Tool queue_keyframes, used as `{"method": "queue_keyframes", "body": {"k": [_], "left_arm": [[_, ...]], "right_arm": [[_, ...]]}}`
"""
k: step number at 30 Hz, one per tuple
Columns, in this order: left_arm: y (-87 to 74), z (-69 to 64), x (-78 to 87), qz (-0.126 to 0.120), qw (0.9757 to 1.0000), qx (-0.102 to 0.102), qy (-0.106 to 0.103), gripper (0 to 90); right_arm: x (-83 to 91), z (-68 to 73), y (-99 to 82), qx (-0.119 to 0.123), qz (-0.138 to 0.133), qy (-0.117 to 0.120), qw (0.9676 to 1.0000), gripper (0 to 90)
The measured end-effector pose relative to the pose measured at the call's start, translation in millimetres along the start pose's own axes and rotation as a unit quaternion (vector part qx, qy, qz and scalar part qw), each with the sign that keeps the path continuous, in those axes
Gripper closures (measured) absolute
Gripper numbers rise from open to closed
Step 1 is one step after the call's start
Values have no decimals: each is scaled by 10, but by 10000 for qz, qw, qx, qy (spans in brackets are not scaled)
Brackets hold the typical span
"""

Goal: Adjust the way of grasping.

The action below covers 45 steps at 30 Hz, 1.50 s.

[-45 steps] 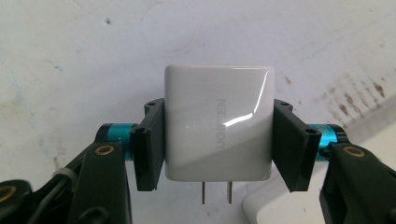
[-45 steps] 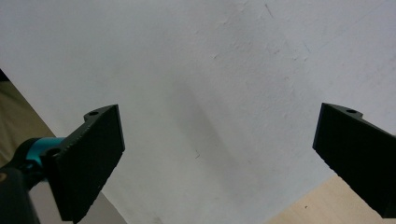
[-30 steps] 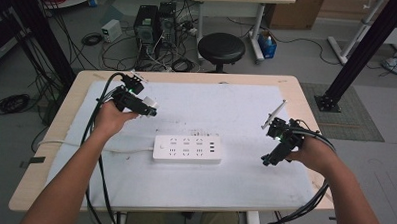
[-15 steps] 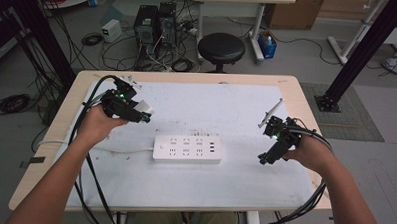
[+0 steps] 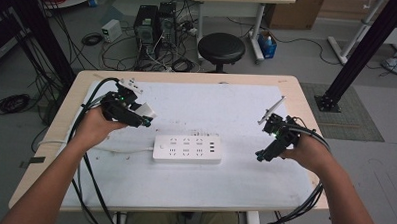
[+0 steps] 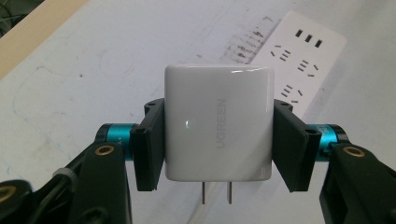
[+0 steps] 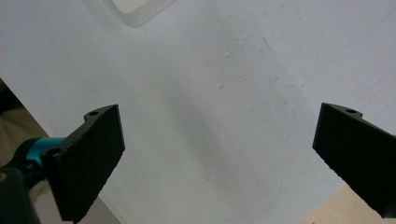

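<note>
While the left hand-held gripper (image 6: 217,140) clamps the white UGREEN charger (image 6: 218,126) above the table (image 5: 284,187), prongs toward the camera, the right hand-held gripper (image 7: 217,158) hangs open

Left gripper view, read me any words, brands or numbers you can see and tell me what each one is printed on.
"UGREEN": embossed, running sideways, on the face of the white charger clamped in the left gripper.
Power strip: socket slots, no readable text.
High view: too small to read any lettering.
</note>
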<state>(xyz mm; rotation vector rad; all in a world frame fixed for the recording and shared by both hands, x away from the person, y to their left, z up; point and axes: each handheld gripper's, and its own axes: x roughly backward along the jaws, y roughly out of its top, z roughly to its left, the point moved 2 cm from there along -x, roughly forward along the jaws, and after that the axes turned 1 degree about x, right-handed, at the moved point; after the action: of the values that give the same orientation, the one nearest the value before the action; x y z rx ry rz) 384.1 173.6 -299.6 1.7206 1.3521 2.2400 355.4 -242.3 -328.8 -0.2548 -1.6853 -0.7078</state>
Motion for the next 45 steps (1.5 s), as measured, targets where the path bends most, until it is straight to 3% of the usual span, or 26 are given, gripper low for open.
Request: {"method": "queue_keyframes", "body": {"k": [4,7,8,10,13,14,15,17,18,19,20,21,22,23,26,27,28,29,31,32,37,40,43,44,45], "left_arm": [[-3,-22,-1,-26,9999,-130,-70,424],[-12,-40,2,-43,9992,-367,-166,424],[-15,-52,1,-53,9991,-388,-187,424],[-20,-73,0,-51,9983,-512,-284,424],[-21,-121,0,-99,9962,-761,-403,425],[-21,-162,2,-131,9941,-962,-483,425],[-21,-162,2,-131,9941,-962,-483,425],[-25,-222,-2,-170,9909,-1204,-579,425],[-25,-222,-2,-170,9909,-1204,-579,425],[-24,-240,-1,-184,9899,-1268,-613,425],[-25,-261,-2,-224,9893,-1296,-630,425],[-22,-272,1,-228,9881,-1365,-671,425],[-17,-302,4,-263,9866,-1450,-698,424],[-17,-302,4,-263,9866,-1450,-698,425],[-12,-350,9,-272,9844,-1571,-742,425],[-12,-350,9,-272,9844,-1571,-742,425],[-9,-392,14,-322,9829,-1648,-753,425],[-6,-413,16,-336,9821,-1690,-766,425],[2,-456,18,-366,9806,-1752,-798,425],[8,-474,18,-376,9795,-1808,-802,425],[39,-574,13,-434,9755,-1980,-856,425],[66,-621,3,-533,9727,-2061,-921,425],[110,-655,-8,-576,9703,-2144,-960,425],[126,-665,-12,-576,9694,-2179,-970,425],[141,-672,-17,-564,9682,-2225,-991,425]], "right_arm": [[13,-3,12,-106,-123,85,9998,15],[28,5,42,-235,-292,214,9991,15],[28,16,59,-492,-316,215,9981,15],[25,13,66,-563,-329,266,9975,15],[20,23,74,-715,-473,419,9954,15],[28,35,85,-913,-596,557,9925,15],[28,35,85,-913,-596,557,9925,15],[52,42,105,-1148,-883,770,9865,31],[62,44,112,-1205,-1001,853,9840,33],[62,44,112,-1205,-1001,853,9840,33],[75,54,120,-1307,-1109,923,9809,34],[83,65,136,-1406,-1390,1110,9740,34],[87,75,142,-1492,-1498,1214,9698,34],[87,75,142,-1492,-1498,1214,9698,34],[85,104,166,-1697,-1715,1484,9591,34],[85,104,166,-1697,-1715,1484,9591,34],[81,112,176,-1727,-1768,1546,9566,34],[88,139,196,-1813,-1845,1660,9516,34],[100,170,223,-1871,-1931,1805,9461,34],[110,194,253,-1920,-2023,1920,9409,34],[134,246,303,-2019,-2079,2118,9334,34],[146,281,335,-2115,-2042,2180,9306,34],[162,294,372,-2232,-2097,2253,9249,34],[162,294,372,-2232,-2097,2253,9249,34],[165,295,382,-2367,-2087,2338,9196,34]]}}
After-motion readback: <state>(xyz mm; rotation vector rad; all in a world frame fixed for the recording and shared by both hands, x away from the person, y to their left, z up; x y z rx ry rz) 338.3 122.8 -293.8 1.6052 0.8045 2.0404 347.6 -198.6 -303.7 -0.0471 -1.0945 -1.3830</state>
